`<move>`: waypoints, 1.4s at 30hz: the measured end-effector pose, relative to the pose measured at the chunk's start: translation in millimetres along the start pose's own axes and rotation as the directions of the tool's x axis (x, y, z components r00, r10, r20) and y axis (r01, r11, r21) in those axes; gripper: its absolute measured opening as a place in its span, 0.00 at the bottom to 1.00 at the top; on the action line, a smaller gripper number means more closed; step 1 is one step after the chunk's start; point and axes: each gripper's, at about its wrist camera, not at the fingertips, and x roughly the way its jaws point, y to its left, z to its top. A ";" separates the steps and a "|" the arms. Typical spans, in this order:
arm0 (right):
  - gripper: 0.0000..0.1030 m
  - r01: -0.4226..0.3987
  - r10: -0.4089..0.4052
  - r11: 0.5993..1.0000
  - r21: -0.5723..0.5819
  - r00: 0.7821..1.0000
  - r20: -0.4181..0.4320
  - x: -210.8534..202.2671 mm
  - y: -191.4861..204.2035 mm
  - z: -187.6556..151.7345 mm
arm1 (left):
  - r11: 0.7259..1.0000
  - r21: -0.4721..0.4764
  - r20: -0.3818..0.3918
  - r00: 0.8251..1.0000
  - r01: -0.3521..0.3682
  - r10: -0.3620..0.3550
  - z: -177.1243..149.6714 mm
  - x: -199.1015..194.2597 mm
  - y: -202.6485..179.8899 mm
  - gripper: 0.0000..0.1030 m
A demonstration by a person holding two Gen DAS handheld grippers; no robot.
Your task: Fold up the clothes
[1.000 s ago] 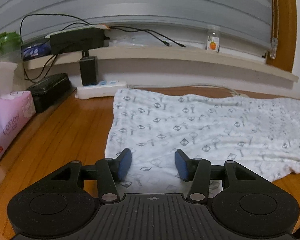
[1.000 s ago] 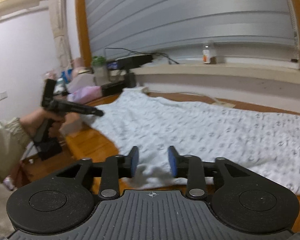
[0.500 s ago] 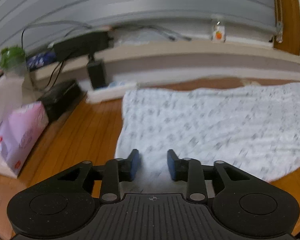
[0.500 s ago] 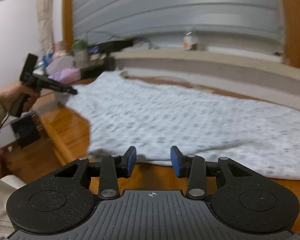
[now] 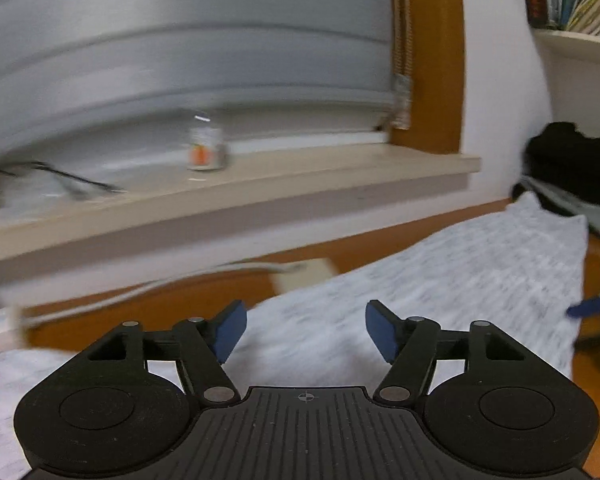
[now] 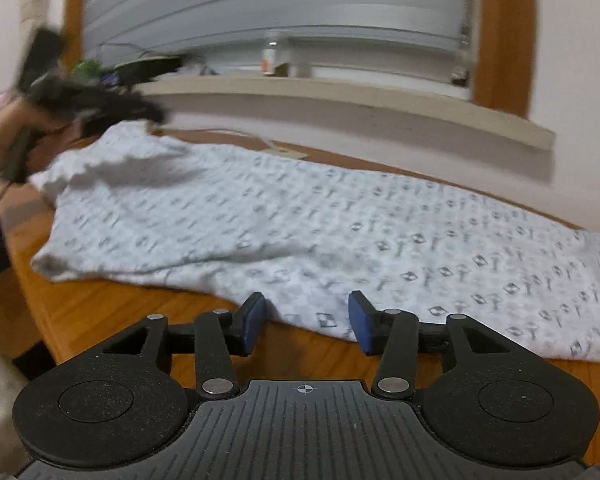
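Both tools are mid-reach. Nearest in the right wrist view, the right hand-held gripper (image 6: 306, 322) has its blue pads (image 6: 253, 322) spreading, opening over the near hem of the patterned garment (image 6: 340, 232); the cloth edge lies between and just beyond the pads, but they do not press on it. That placement reads as lining up for a pinch on the near edge, so the hem can be lifted and carried over for a fold.

The left hand-held gripper (image 5: 302, 330), seen close in its own view, is likewise opening, its pads (image 5: 230, 332) well apart above the pale cloth with nothing clamped. In the right wrist view it shows as a dark blur at the far left (image 6: 96, 100), held by a hand (image 6: 4, 136) over the garment's far left corner, probably heading for a matching grip there.

The garment lies spread flat across the wooden worktop (image 6: 112, 312), long side running left to right, which suits a fold taken along one edge. Its left end is slightly rumpled and raised.

Farther off, a white cable (image 5: 148, 286) lies on the worktop against the wall. Beyond it a window ledge (image 5: 260, 184) carries a small jar (image 5: 205, 148), clear of the working area, and closed blinds (image 6: 268, 4) fill the window behind.
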 end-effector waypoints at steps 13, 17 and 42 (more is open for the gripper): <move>0.02 0.034 -0.033 0.999 -0.020 0.999 0.039 -21.7 -17.4 -11.3 | 0.999 -0.002 -0.104 0.994 0.032 -0.032 -7.9 79.5 -6.8 0.72; 0.05 0.015 -0.015 1.000 0.009 1.000 0.016 -28.0 -22.0 -14.6 | 0.998 -0.041 -0.125 0.991 0.037 -0.042 -13.8 75.8 3.0 0.76; 0.51 0.104 -0.092 0.973 0.206 0.994 -0.065 35.8 -80.8 20.9 | 0.997 0.058 -0.166 0.985 0.056 -0.046 -9.1 70.9 -22.9 1.00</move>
